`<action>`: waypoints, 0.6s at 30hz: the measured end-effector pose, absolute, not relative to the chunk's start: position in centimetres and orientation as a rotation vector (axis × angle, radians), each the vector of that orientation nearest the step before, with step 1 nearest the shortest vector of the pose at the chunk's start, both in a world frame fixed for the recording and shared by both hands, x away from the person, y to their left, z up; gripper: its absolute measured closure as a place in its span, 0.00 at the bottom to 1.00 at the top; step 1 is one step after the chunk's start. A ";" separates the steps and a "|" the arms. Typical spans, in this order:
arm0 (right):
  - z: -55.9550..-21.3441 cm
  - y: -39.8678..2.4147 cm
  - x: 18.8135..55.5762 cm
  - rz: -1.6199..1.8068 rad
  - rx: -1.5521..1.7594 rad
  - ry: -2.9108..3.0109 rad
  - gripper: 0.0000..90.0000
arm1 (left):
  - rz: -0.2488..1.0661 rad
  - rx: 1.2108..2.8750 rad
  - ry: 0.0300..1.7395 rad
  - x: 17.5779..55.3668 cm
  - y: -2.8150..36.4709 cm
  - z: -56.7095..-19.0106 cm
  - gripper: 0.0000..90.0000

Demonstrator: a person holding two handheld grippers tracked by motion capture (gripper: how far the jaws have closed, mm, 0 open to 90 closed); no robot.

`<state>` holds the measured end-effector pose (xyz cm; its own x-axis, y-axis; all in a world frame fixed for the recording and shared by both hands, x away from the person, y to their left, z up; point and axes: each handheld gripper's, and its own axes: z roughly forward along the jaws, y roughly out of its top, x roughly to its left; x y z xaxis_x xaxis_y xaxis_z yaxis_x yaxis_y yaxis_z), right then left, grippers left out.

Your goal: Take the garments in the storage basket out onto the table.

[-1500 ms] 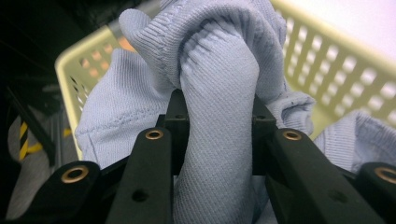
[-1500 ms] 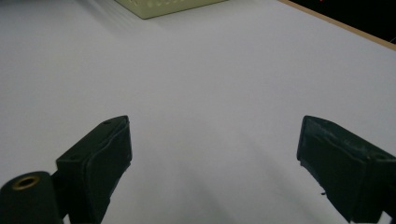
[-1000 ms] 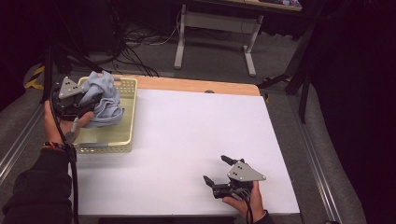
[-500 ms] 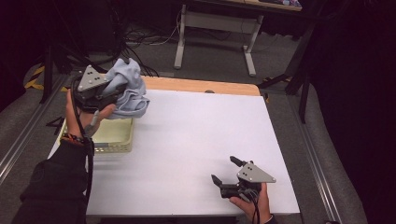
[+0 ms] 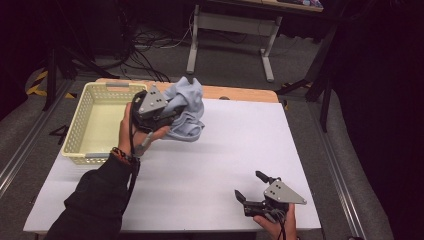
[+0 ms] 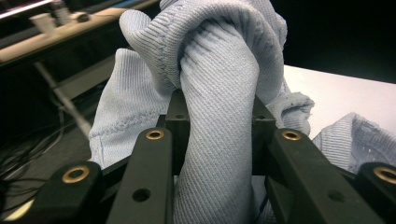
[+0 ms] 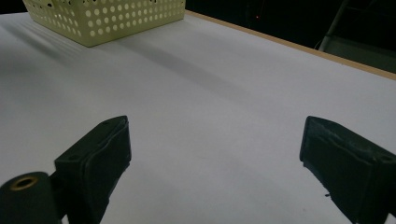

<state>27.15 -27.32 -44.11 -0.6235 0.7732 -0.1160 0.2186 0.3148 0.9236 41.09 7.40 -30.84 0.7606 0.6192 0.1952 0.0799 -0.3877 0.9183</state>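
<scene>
My left gripper (image 5: 167, 112) has its jaws clamped on a bunched fold of the pale blue sweater (image 5: 186, 107), which hangs lifted above the far left of the bench (image 5: 200, 165), just right of the basket (image 5: 82, 127). My right gripper (image 5: 250, 187) sits low at the near right, jaws wide with nothing between them.
</scene>
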 end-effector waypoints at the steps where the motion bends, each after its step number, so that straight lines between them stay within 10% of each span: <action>1: -44.1 -27.3 27.1 1.298 0.869 2.030 0.10 | 0.627 1.906 0.524 41.0 6.9 -31.0 0.78; 18: -44.0 -27.4 27.1 1.289 0.863 2.027 0.10 | 0.487 1.993 0.468 40.2 1.2 -35.7 0.77</action>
